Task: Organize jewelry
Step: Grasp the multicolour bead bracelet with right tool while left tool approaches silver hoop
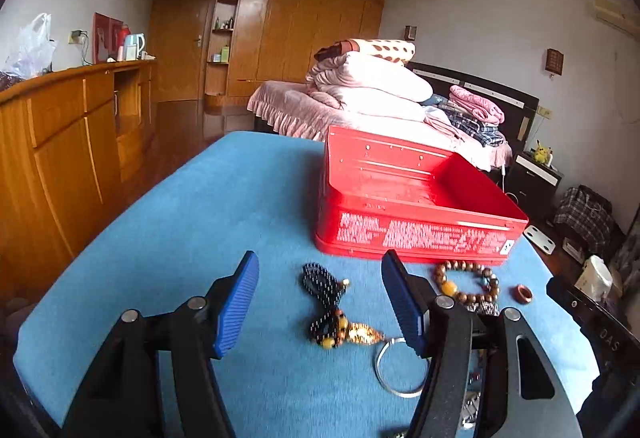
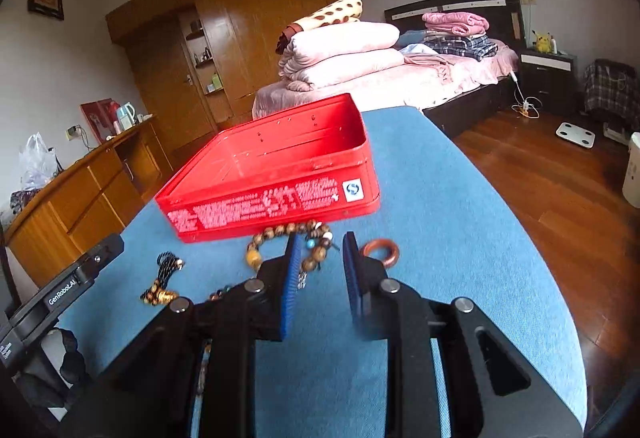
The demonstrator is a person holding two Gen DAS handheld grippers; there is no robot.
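only the left view shows the silver ring point(image 1: 400, 368) lying between the spread fingers of the left gripper point(image 1: 320, 274), which holds nothing. the right view shows "genrobot.ai" on the other tool; the right gripper point(image 2: 320, 244) gapes empty beside the bead bracelet point(image 2: 288, 244), near the red tin point(image 2: 272, 198) on the blue cloth point(image 2: 460, 238)

A table covered in blue cloth point(image 1: 224, 198) carries everything: an open red tin box point(image 1: 412, 206) with white print on its side sits toward the far end, its inside bare. Just in front of the box lie a wooden bead bracelet point(image 1: 468, 282) with one amber bead and, a little apart on its right, a small reddish-brown ring point(image 1: 523, 294). Nearer the front edge lie a black beaded necklace point(image 1: 324, 290) ending in amber beads and a gold pendant point(image 1: 362, 334), and beside that a plain silver bangle point(image 1: 400, 370).
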